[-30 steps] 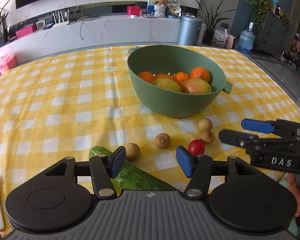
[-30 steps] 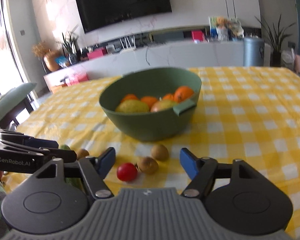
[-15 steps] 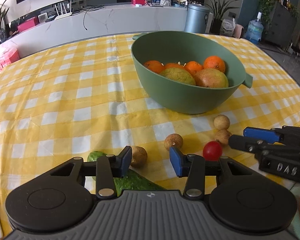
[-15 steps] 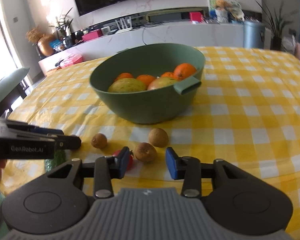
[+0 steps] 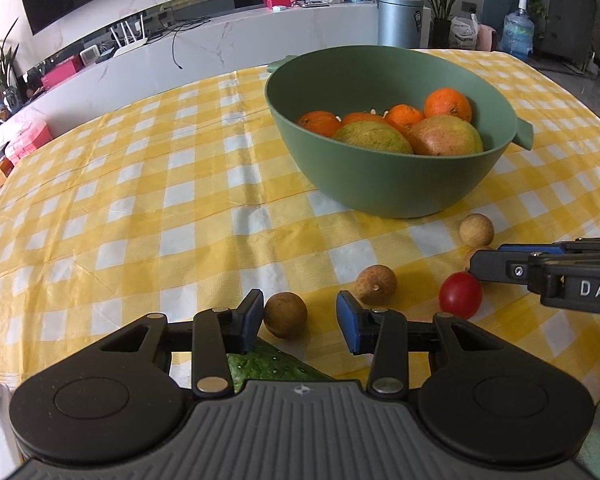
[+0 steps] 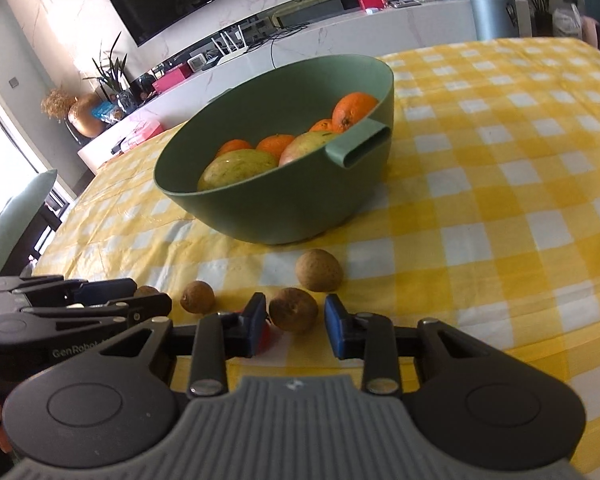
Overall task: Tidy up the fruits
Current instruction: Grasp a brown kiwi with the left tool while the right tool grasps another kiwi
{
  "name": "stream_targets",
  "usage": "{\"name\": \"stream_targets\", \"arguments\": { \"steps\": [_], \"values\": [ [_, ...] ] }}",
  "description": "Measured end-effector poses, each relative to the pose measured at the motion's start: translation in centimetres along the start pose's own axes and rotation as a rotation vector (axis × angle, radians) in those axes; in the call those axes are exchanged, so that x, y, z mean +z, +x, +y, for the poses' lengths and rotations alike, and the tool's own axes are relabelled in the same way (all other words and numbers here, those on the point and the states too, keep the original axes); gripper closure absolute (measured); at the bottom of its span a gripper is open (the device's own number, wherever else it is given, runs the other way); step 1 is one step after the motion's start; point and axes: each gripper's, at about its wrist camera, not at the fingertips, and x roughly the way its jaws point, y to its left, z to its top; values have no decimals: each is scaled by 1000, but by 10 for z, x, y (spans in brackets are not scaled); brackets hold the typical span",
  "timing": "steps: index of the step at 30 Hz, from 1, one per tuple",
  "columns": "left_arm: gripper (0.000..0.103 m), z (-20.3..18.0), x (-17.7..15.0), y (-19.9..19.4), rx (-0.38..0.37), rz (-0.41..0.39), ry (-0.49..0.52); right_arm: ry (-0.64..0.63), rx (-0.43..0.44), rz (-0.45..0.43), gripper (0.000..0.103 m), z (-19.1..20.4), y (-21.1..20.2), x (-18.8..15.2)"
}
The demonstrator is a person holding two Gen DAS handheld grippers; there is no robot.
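A green bowl [image 5: 380,176] [image 6: 300,208] holds oranges and two mangoes on the yellow checked tablecloth. Small brown fruits lie in front of it. My left gripper [image 5: 298,316] is open, with one brown fruit [image 5: 286,315] between its blue pads. Another brown fruit [image 5: 376,285] and a red tomato [image 5: 460,295] lie to its right. A green cucumber [image 5: 268,366] lies under the left gripper. My right gripper [image 6: 294,326] is open around a brown fruit [image 6: 293,315]; the tomato [image 6: 265,336] peeks behind its left finger.
More brown fruits lie near the bowl [image 6: 319,270] [image 6: 197,297] [image 5: 476,230]. The right gripper shows at the right of the left wrist view [image 5: 548,270]; the left gripper shows at the left of the right wrist view [image 6: 76,304]. The table's near edge is close.
Both grippers moved forward and down towards the small fruits and narrowed their jaws; each now has a brown fruit between its pads.
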Motion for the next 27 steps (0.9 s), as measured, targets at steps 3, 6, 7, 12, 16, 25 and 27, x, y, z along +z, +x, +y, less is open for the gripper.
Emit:
{"name": "stream_targets", "arguments": {
  "steps": [3,6,7,12,16,25,27],
  "values": [
    [62,2,0,1,7,2,-9,32,11,6,74,-3,2,0],
    [69,3,-1,1,21,0,-17,29,17,6,78,-2,2,-1],
    [70,4,-1,1,23,-1,-22,23,13,5,78,-1,2,-1],
    [76,7,-1,1,25,-5,-37,18,10,3,79,0,2,-2],
    [76,8,-1,0,28,-11,-38,12,9,1,79,-1,2,-1],
    [76,16,-1,-18,23,-93,-104,-28,11,-56,79,5,-13,-3],
    [76,16,0,-24,0,-115,-118,-41,14,-73,79,8,-19,-4]
  ]
}}
